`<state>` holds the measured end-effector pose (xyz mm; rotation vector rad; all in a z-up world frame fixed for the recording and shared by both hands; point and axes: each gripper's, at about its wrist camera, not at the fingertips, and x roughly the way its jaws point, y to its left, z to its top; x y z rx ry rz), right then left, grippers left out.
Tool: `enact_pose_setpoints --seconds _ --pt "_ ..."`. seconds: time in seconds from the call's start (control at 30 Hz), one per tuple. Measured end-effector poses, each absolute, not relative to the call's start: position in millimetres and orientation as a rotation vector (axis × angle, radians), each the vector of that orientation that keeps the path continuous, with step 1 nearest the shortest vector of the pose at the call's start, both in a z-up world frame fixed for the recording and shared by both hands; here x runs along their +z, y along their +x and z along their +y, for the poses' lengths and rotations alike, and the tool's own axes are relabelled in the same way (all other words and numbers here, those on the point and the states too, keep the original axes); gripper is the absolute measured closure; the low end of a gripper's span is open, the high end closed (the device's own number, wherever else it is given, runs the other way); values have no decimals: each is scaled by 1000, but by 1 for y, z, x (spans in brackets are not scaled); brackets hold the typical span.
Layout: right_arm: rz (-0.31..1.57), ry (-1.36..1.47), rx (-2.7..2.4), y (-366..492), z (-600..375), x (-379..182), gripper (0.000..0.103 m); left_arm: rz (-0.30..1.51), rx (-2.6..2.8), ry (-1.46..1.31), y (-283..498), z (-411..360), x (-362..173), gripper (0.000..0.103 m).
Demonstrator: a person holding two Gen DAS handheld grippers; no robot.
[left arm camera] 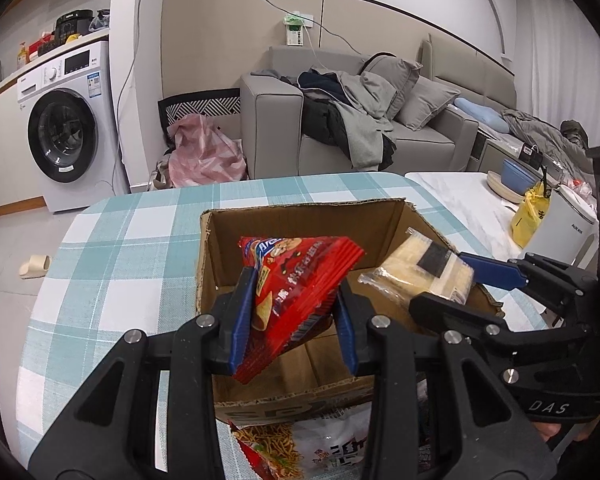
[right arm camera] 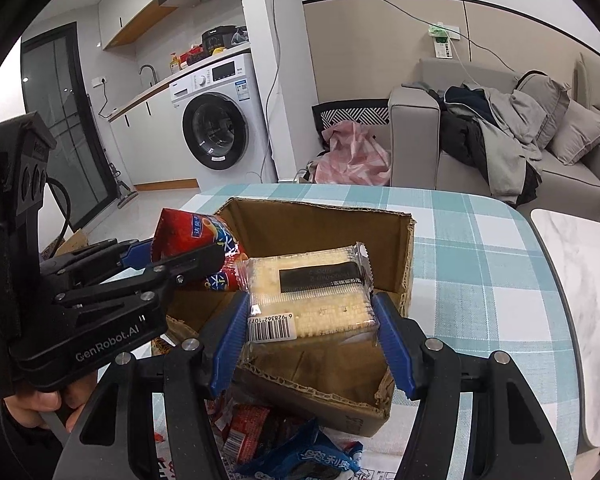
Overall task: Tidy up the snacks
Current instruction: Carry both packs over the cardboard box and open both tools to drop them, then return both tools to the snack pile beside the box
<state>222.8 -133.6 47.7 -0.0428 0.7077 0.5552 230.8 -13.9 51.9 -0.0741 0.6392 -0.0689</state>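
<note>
An open cardboard box (left arm camera: 300, 216) stands on the teal checked tablecloth (left arm camera: 140, 240). My left gripper (left arm camera: 296, 288) is shut on a red snack bag (left arm camera: 300, 268), held tilted above the box's near left part. Beside it, my right gripper (left arm camera: 452, 284) is shut on a clear-wrapped pack of pale crackers (left arm camera: 412, 276) over the box's right side. In the right wrist view the cracker pack (right arm camera: 312, 300) sits between the blue pads of the right gripper (right arm camera: 310, 308) above the box (right arm camera: 320, 220). To its left is the left gripper (right arm camera: 186, 254) with the red bag (right arm camera: 188, 228).
Loose snack packets (left arm camera: 300, 448) lie on the table in front of the box, among them a blue one (right arm camera: 300, 460). A white marble table (left arm camera: 460, 196) at the right carries bowls, a yellow bag (left arm camera: 528, 216) and a white appliance. A sofa and a washing machine stand beyond.
</note>
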Motion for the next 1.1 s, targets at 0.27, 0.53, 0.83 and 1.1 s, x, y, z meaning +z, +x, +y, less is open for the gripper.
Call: enact_pose_setpoints --seconds 0.27,0.53,0.83,1.1 --pt "637 -66 540 209 -140 63 28 646 -84 -76 222 -11 57 59" --pt "627 -48 508 185 -167 79 0 612 -50 -82 183 -10 73 11" --pt "626 -42 523 141 -184 78 0 591 -2 -66 120 -6 75 1" --pt "637 -44 527 110 -188 75 0 596 24 -70 66 5 70 1"
